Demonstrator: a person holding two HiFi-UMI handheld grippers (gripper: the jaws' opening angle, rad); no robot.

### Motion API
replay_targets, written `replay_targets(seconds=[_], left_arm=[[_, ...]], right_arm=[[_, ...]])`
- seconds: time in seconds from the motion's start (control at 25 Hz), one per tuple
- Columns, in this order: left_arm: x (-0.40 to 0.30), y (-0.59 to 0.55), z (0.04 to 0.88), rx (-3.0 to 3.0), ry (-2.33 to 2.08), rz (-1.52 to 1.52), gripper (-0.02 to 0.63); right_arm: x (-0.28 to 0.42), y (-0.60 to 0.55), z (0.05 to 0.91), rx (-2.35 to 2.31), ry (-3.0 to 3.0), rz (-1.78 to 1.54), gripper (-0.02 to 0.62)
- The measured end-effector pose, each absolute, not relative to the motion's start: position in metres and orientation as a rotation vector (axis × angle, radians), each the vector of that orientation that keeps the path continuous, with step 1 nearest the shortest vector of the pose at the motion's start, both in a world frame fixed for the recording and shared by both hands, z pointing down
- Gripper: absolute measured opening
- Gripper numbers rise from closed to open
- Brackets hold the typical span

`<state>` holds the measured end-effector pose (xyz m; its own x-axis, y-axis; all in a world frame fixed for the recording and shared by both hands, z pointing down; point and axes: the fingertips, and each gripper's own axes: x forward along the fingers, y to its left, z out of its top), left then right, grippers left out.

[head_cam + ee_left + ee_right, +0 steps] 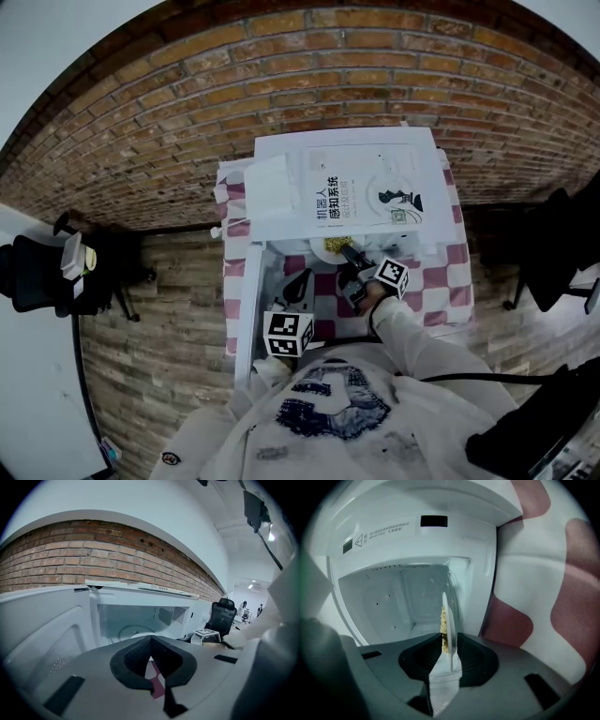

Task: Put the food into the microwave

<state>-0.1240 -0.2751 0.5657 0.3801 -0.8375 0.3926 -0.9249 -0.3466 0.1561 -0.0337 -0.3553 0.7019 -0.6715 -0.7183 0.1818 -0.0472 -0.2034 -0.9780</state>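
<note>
The white microwave (pixel 281 150) stands on a pink-and-white checked table (pixel 450 281) with its door (pixel 246 309) swung open to the left. My right gripper (pixel 349 255) is shut on the rim of a white plate (pixel 330 248) of yellow food (pixel 443 630), held at the cavity's mouth. In the right gripper view the plate (pixel 450 620) shows edge-on between the jaws of the right gripper (pixel 449 660), in front of the cavity (pixel 393 602). My left gripper (pixel 302 279) hovers beside the door, jaws together and empty. The left gripper view shows the left gripper (pixel 152 667), the door (pixel 47 630) and the turntable (pixel 136 631).
A printed sheet (pixel 366 192) and a white box (pixel 267 187) lie on top of the microwave. A brick wall (pixel 141 141) stands behind the table. Black chairs stand at the left (pixel 37 272) and the right (pixel 553 244).
</note>
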Motion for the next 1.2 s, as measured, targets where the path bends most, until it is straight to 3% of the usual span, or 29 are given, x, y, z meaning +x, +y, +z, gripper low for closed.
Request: replay_targets(seconds=[0.28,0.88,1.04,1.2], left_arm=[[-0.123,-0.275,0.567,2.298,-1.52,0.346,0.008],[-0.118,-0.276,0.572,2.302,-1.494,0.348,0.008],[-0.115,-0.276,0.573,2.304,-1.485,0.353,0.008],[-0.114,-0.276,0.572,2.307,-1.482,0.353,0.008]], right_arm=[[-0.026,-0.348,0.704,-0.904,1.591,-1.936,0.124],[-0.011,-0.319,0.706,-0.874,1.639,-1.912,0.124],[-0.011,-0.318,0.701,-0.871,1.651,-1.903,0.12],[-0.011,-0.316,0.701,-0.858,1.683,-1.896,0.075]])
